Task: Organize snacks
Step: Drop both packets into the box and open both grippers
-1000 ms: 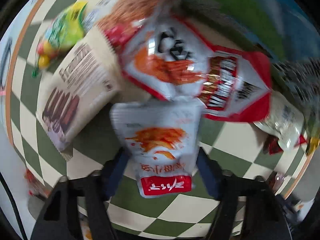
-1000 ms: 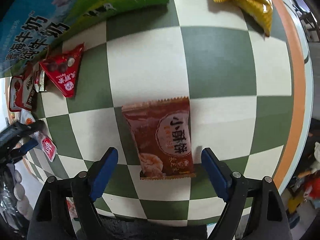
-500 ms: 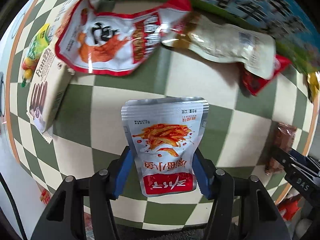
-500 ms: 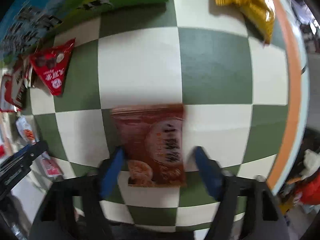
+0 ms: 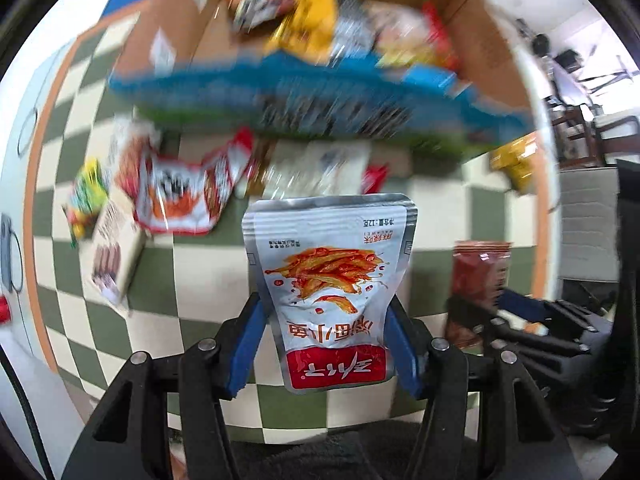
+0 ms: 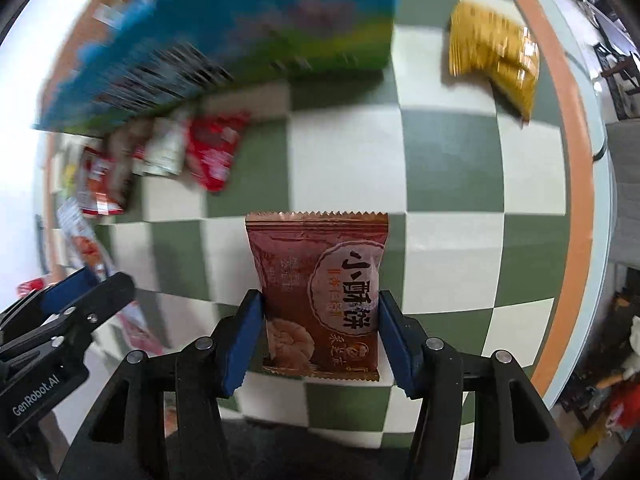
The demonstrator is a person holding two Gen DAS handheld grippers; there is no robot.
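Note:
My left gripper [image 5: 326,346] is shut on a silver snack pouch [image 5: 330,280] with a red band and holds it above the checkered table. My right gripper [image 6: 320,338] is shut on a brown biscuit packet [image 6: 320,292], also lifted off the table. The brown packet and right gripper show in the left wrist view [image 5: 480,276] at the right. An open cardboard box [image 5: 340,60] with blue and green sides stands ahead, with several snack packets inside. The left gripper shows in the right wrist view [image 6: 80,292] at the lower left.
Loose snacks lie on the checkered table [image 6: 440,200]: a red and white packet [image 5: 180,196], a tan biscuit box [image 5: 114,260], a green and yellow bag [image 5: 86,200], a yellow bag [image 6: 496,56] and a red packet [image 6: 212,152]. The table's orange rim [image 6: 576,160] is at the right.
Both grippers have closed on their packets and lifted them off the table. Both views have tilted up, and the open box and its contents have come into view.

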